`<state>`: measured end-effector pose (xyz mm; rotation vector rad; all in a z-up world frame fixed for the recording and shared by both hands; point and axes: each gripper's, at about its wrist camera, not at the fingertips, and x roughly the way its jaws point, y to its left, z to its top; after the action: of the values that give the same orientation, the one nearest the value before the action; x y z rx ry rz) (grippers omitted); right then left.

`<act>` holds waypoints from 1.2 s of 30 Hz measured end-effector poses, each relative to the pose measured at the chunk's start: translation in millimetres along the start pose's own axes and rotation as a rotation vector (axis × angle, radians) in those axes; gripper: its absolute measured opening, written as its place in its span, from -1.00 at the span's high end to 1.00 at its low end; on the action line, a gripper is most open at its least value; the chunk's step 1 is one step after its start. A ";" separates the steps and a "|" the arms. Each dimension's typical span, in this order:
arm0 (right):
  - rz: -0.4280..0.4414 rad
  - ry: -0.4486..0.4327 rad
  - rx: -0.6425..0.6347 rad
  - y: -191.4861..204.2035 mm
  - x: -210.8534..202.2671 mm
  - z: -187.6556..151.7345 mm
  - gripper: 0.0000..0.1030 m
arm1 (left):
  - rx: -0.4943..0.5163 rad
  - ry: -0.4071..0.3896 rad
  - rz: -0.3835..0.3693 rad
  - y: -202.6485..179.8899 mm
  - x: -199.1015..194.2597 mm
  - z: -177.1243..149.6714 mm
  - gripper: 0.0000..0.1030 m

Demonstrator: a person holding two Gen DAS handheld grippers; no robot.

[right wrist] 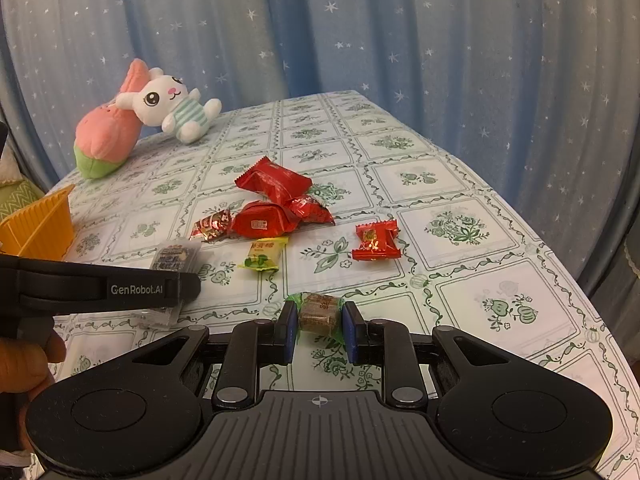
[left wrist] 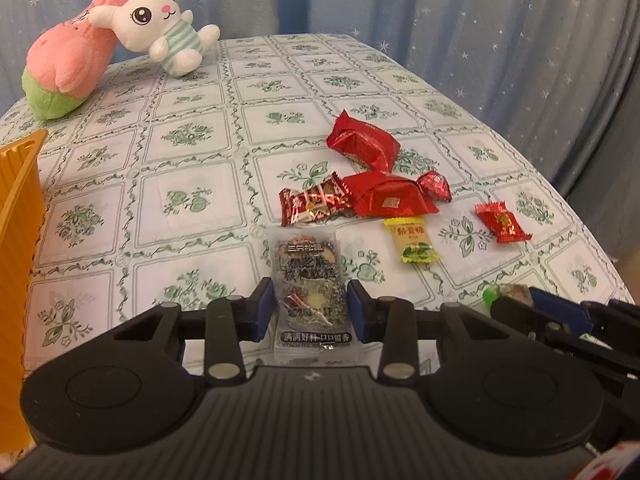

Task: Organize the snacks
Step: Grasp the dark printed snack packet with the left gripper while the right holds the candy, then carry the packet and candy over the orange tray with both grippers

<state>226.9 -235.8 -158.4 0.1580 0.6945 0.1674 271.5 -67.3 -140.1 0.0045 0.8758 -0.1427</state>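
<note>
My left gripper [left wrist: 310,300] is closed on a clear packet of dark sesame snack [left wrist: 308,280], which lies on the tablecloth; its pads touch the packet's sides. My right gripper [right wrist: 318,320] is closed on a brown candy in a green wrapper [right wrist: 318,314] at table level. Loose snacks lie in the middle: several red packets [right wrist: 274,182] [right wrist: 262,220] [right wrist: 376,240], a red-brown candy [right wrist: 212,226] and a yellow-green candy [right wrist: 262,256]. The same pile shows in the left wrist view [left wrist: 364,144] [left wrist: 416,240]. An orange basket [right wrist: 40,224] stands at the left.
Two plush toys, a white rabbit [right wrist: 172,106] and a pink peach [right wrist: 108,136], lie at the table's far left corner. A blue starred curtain [right wrist: 400,32] hangs behind. The table edge [right wrist: 580,292] curves away on the right. The left gripper's body [right wrist: 100,286] crosses the right wrist view.
</note>
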 end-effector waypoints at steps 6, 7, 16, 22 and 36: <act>0.002 -0.009 -0.023 4.6 -4.7 -1.1 0.53 | -0.018 0.019 0.006 5.9 -21.6 -16.3 0.33; 0.003 -0.010 -0.026 5.9 -6.3 -1.9 0.53 | -0.021 0.019 0.007 6.6 -26.1 -20.0 0.33; 0.011 -0.009 -0.025 14.6 -39.0 -12.7 0.53 | -0.060 0.016 0.014 12.1 -71.5 -54.3 0.33; 0.009 0.002 -0.014 22.3 -67.9 -23.9 0.53 | -0.075 -0.003 0.011 13.9 -106.0 -68.4 0.33; 0.035 -0.022 -0.064 55.8 -125.8 -35.9 0.53 | -0.121 -0.073 0.014 29.2 -180.8 -92.0 0.33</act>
<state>103.0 -204.1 -96.3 0.1110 0.6640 0.2210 90.7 -10.4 -62.3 -0.1067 0.8104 -0.0766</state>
